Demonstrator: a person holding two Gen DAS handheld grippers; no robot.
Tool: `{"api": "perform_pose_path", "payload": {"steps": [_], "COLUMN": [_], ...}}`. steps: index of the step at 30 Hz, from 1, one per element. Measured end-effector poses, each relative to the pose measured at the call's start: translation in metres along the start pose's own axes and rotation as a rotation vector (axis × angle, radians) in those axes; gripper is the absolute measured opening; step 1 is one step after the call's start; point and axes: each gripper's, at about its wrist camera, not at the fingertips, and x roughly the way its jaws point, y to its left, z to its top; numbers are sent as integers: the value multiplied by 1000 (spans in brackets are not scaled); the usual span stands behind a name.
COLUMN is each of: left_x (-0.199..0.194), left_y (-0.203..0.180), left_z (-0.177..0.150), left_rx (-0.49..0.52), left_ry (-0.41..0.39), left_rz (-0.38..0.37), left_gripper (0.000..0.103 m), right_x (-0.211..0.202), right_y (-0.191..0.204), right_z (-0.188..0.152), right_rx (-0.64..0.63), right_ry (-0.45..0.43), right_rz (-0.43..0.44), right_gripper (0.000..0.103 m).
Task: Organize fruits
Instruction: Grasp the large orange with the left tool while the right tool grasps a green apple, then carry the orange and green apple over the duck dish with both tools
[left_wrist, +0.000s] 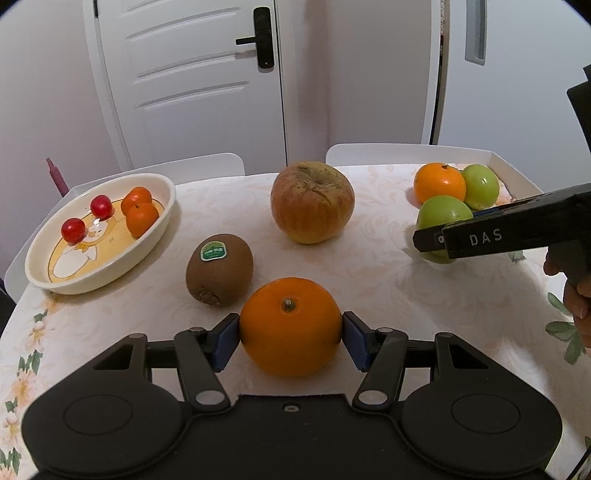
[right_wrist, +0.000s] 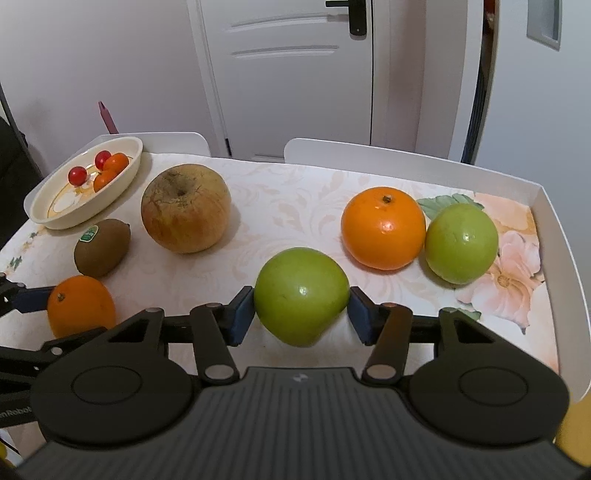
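the left tool (left_wrist: 290, 334) pinches an orange (left_wrist: 290, 325) near the table's (left_wrist: 369, 266) front edge, the right tool (right_wrist: 301, 314) clamps a green apple (right_wrist: 301, 295), with the dish (left_wrist: 162, 229) at the far left corner.

1. Your left wrist camera is sitting just behind the left gripper (left_wrist: 290, 334), looking forward and down across the table (left_wrist: 369, 266), very near the nearer orange (left_wrist: 290, 325); the big apple (left_wrist: 312, 201) is lying beyond that orange, toward the door (left_wrist: 192, 74).
2. Your right wrist camera is sitting just behind the right gripper (right_wrist: 301, 314), facing the same way, close over a green apple (right_wrist: 301, 295); the big apple (right_wrist: 185, 208) is lying to its far left.
3. Both views are sharing the big apple, the kiwi (left_wrist: 219, 269) (right_wrist: 102, 247), the bowl (left_wrist: 155, 236) (right_wrist: 122, 184) and the door (right_wrist: 295, 74).
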Motion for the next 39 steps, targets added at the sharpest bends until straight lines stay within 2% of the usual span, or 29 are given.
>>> {"api": "perform_pose_path", "payload": {"steps": [9, 17, 29, 39], "left_x": [-21, -54, -98, -93], "left_y": [14, 39, 106, 170], "left_z": [2, 12, 39, 54], "left_rx": [-26, -54, -38, -19], "left_ry": [-34, -67, -116, -111], "left_rz": [9, 18, 25, 11], "left_gripper": [64, 64, 64, 64], "right_x": [-20, -49, -77, -69], "right_y": [17, 48, 116, 175], "right_z": [6, 24, 55, 81], "right_rx": [-2, -1, 25, 48], "right_ry": [-25, -45, -72, -84], "right_rz": [9, 20, 22, 20], "right_gripper": [69, 69, 69, 69]}}
